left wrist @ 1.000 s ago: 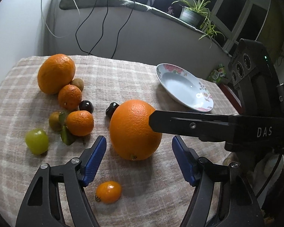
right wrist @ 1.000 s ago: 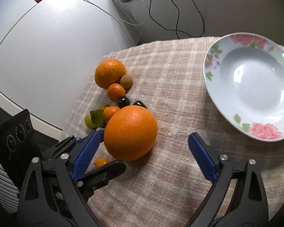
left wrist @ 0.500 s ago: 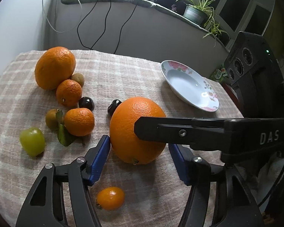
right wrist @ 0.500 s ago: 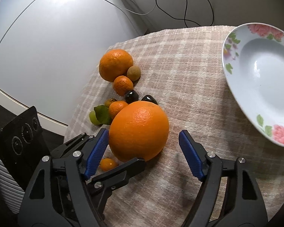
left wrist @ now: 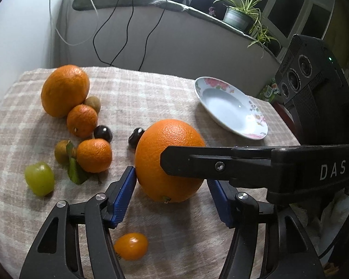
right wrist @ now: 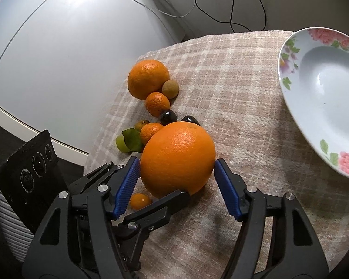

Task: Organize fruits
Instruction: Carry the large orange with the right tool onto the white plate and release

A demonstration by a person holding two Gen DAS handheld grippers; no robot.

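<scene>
On the checked cloth (left wrist: 165,97), plate (right wrist: 290,107) at two o'clock, both half-open grippers' jaws have closed onto the big orange (right wrist: 178,158).

Two large oranges (left wrist: 169,160), two mandarins (left wrist: 94,155), two dark cherries (left wrist: 103,134), one plate (left wrist: 230,109).

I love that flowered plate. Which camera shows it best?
The right wrist view: the plate is close and large, its pink flowers and empty bowl clear, though the frame crops its far side. The left wrist view shows the whole plate, but small and at a slant.
</scene>
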